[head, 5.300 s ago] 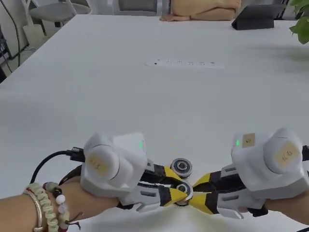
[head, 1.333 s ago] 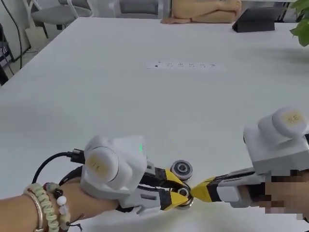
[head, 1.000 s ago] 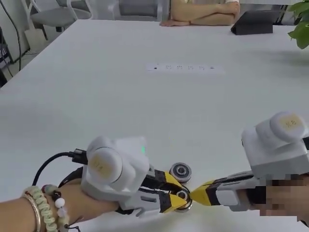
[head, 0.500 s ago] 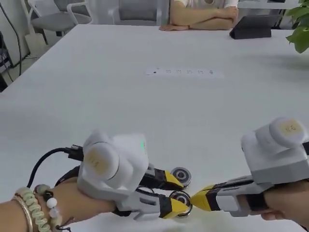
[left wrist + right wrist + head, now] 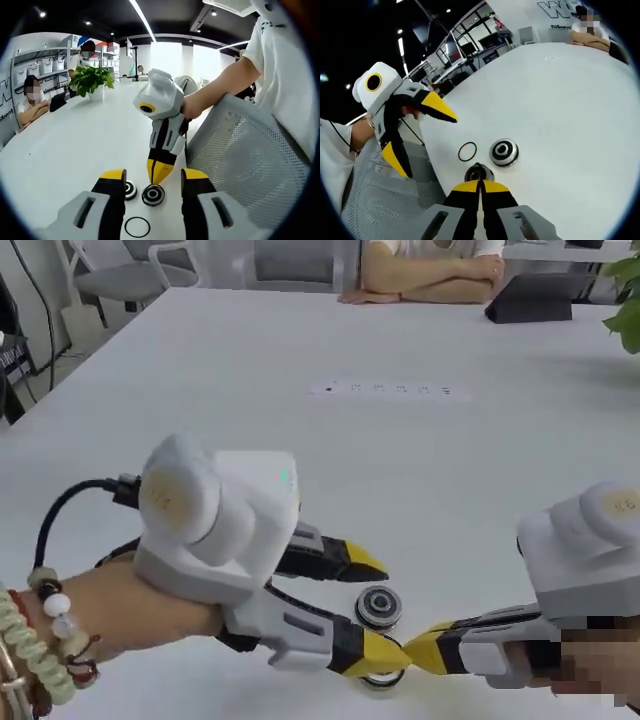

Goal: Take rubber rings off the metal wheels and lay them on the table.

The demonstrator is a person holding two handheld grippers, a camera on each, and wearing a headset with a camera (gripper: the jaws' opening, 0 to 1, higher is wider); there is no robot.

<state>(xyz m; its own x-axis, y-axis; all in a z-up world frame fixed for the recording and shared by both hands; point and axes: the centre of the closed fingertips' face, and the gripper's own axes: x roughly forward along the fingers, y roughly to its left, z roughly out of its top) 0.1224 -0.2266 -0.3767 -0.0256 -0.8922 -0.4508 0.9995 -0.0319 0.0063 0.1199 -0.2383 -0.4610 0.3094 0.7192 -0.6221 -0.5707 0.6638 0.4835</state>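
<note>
The left gripper [image 5: 152, 176] gapes wide, holding nothing; the right gripper [image 5: 480, 186] has its yellow tips pressed together against the nearer metal wheel [image 5: 479, 173], with a 2nd wheel [image 5: 503, 152] just beside. Wall lettering [image 5: 550, 6] begins "W", the rest cut off. The gripper views show 1 loose rubber ring [image 5: 137, 226] flat on the white table [image 5: 300, 460]; the head view shows a strip of sockets [image 5: 388, 390]. A plant [image 5: 90, 79] stands farther off.

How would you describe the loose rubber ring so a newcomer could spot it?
On the white table, find the near edge, where the shut right gripper reaches two metal wheels. Left of them in the right gripper view lies the rubber ring: a thin black hoop lying flat, bare table showing through it, unlike the solid wheels.
</note>
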